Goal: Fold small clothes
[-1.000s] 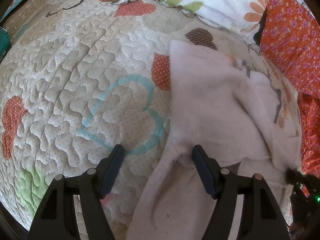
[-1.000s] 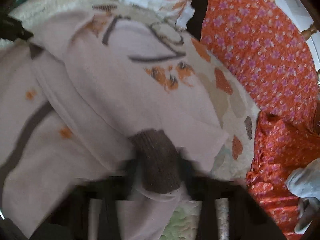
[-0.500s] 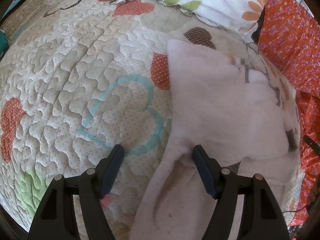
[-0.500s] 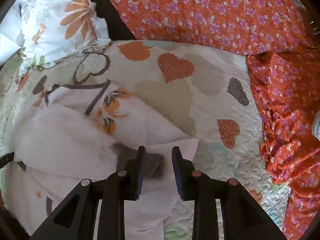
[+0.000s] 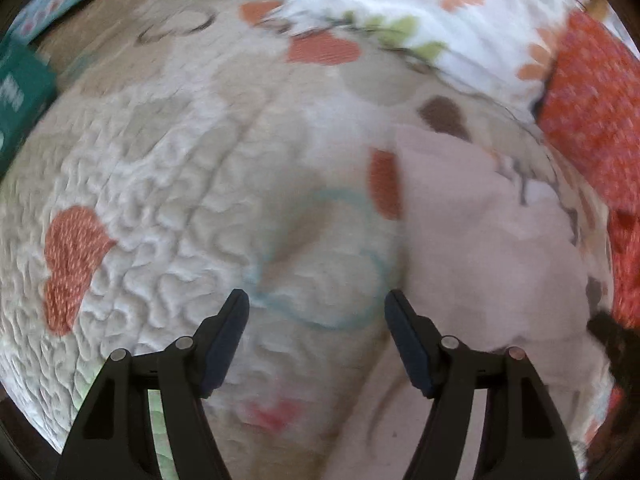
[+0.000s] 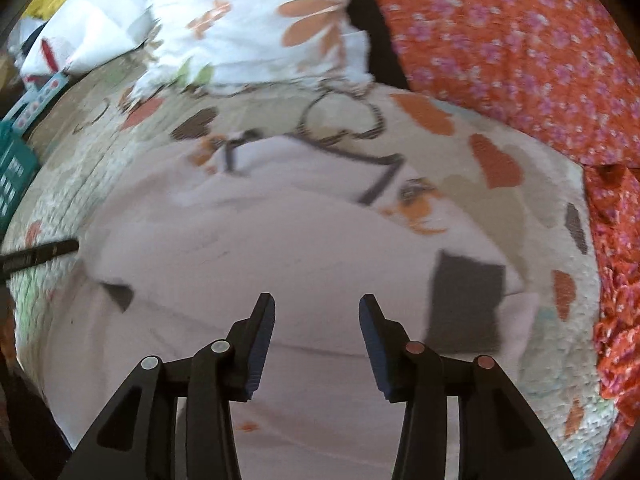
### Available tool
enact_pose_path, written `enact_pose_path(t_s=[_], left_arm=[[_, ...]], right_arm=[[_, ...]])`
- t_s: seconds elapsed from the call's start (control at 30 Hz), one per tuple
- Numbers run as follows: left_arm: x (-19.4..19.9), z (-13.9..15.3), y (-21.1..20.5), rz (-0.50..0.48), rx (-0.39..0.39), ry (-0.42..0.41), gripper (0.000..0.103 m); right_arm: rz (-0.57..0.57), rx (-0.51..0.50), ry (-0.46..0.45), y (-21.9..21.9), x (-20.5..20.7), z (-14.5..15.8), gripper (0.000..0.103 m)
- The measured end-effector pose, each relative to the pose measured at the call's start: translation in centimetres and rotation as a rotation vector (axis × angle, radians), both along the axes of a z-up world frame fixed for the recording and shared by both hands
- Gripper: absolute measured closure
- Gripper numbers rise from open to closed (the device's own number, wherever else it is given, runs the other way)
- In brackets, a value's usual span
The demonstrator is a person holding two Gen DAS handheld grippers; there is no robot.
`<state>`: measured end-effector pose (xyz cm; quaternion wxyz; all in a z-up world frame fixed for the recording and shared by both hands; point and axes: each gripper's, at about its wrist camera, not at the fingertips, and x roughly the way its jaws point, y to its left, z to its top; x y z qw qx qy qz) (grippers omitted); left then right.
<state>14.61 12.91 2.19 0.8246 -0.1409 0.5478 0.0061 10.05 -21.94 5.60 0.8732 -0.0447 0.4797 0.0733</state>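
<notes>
A small pale pink garment with grey trim and orange prints lies partly folded on the quilted bedspread. Its dark grey cuff lies flat at the right side. My right gripper is open and empty, hovering over the middle of the garment. In the left wrist view the garment lies to the right. My left gripper is open and empty over the quilt, its right finger at the garment's left edge. The left gripper's finger pokes in at the left of the right wrist view.
A white floral pillow lies at the head of the bed. An orange flowered cloth fills the right side. A teal basket stands at the far left.
My right gripper has let go of the grey cuff, opened wider and moved left over the garment. My left gripper has shifted left, off the garment onto the quilt; the view is blurred.
</notes>
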Motion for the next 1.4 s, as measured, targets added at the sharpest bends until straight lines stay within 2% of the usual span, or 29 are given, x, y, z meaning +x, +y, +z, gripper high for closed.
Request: enact_pose_path(t_s=[0.1,0.17,0.3,0.4,0.57,0.67,0.73,0.9,1.07,1.13,1.2,1.3,1.4], left_arm=[[0.1,-0.2,1.6,0.027,-0.07,0.018,0.034],[-0.1,0.1,1.8,0.018,-0.075,0.009,0.034],[-0.7,0.6,1.2,-0.008,-0.074,-0.002,0.033],[-1.3,0.9,0.8,-0.027,-0.085,-0.008,0.033],[-3.3,1.6,0.0,-0.068,-0.078,-0.049,0.033],[-5.2,1.5,-0.2,-0.094,-0.089,-0.061,0.033],[-6.7,1.2,-0.2,-0.12,-0.117,-0.056,0.034],[-11.5,-0.3,0.0,-0.183,-0.196,-0.049,0.037],[-15.3,-1.3,-0.3,-0.199,-0.193,-0.107,0.04],[-17.0,-1.6,-0.4,-0.203,-0.226,-0.123,0.04],[-18.4,-1.9,-0.6,-0.198,-0.251,-0.133,0.04],[-20.4,-2.5,-0.9,-0.197,-0.309,-0.128,0.041],[-22.2,-3.2,-1.0,-0.185,-0.353,-0.119,0.042]], right_arm=[[0.01,-0.004,0.0,1.0,-1.3,-0.4,0.05],[-0.009,0.001,0.001,0.6,-2.4,-0.5,0.045],[-0.071,0.01,0.028,-1.8,-4.9,-1.0,0.044],[-0.163,-0.004,0.042,-5.0,-7.4,-0.8,0.044],[-0.377,-0.014,0.015,-12.1,-12.7,1.1,0.042],[-0.532,-0.138,-0.02,-15.6,-16.3,2.0,0.038],[-0.576,-0.14,-0.022,-17.0,-18.2,1.8,0.037],[-0.557,0.106,0.046,-17.2,-21.2,-1.6,0.036],[-0.521,0.296,0.115,-15.6,-22.9,-7.0,0.036],[-0.513,0.297,0.056,-14.9,-24.2,-7.0,0.034],[-0.485,0.361,0.046,-14.6,-25.0,-7.1,0.034],[-0.461,0.499,0.027,-14.8,-26.8,-7.6,0.034],[-0.412,0.705,0.049,-14.4,-28.4,-8.8,0.034]])
